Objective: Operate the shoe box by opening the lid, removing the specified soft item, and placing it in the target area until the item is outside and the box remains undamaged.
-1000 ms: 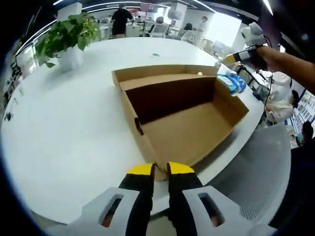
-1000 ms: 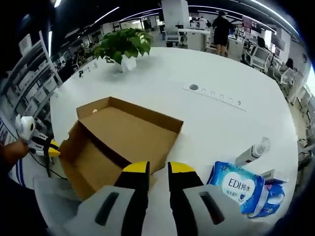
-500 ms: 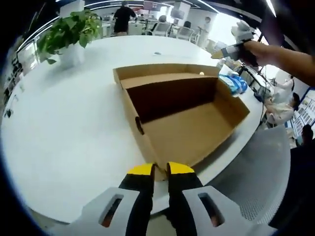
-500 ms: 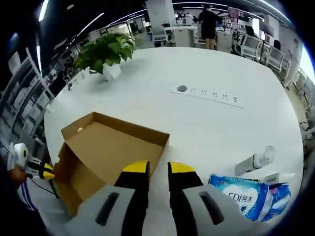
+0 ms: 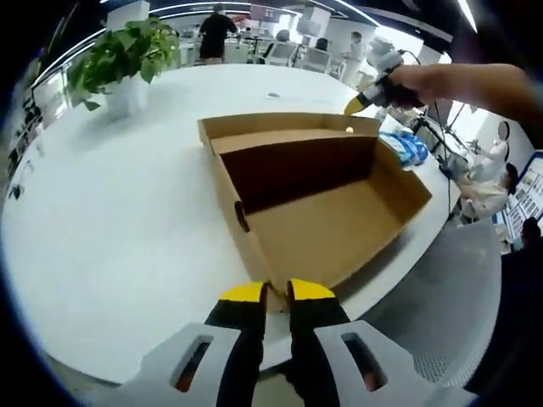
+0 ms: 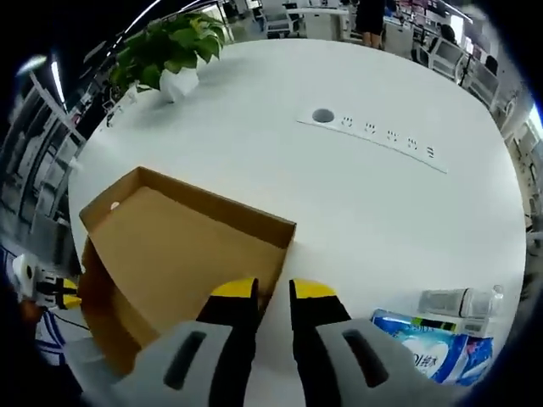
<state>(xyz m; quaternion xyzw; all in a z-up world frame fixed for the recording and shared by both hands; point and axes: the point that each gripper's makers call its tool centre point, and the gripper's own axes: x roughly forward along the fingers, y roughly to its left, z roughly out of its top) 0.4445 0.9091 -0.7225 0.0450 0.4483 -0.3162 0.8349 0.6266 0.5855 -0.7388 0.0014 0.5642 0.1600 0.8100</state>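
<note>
The brown cardboard shoe box [image 5: 322, 220] lies open on the white round table [image 5: 110, 212], with nothing inside and its lid [image 5: 288, 136] folded back at the far side. My left gripper [image 5: 277, 292] is at the box's near corner, jaws close together with the cardboard between the tips. Above the lid's far edge hovers my right gripper [image 5: 355, 105], held by a hand. In the right gripper view, the right gripper [image 6: 273, 290] is shut on nothing over the box [image 6: 170, 246], and the left gripper [image 6: 64, 298] sits at the box's left corner. A blue soft wipes pack [image 6: 433, 356] lies outside on the table.
A potted plant [image 5: 119, 55] stands at the far left of the table. A socket strip [image 6: 382, 140] is set into the tabletop. A small bottle [image 6: 458, 301] lies beside the wipes pack. A grey mesh chair [image 5: 450, 280] stands past the table's edge. People are in the office behind.
My right gripper has swung in from beyond the table's edge to above the lid's far side. The left gripper and the box have stayed put.
</note>
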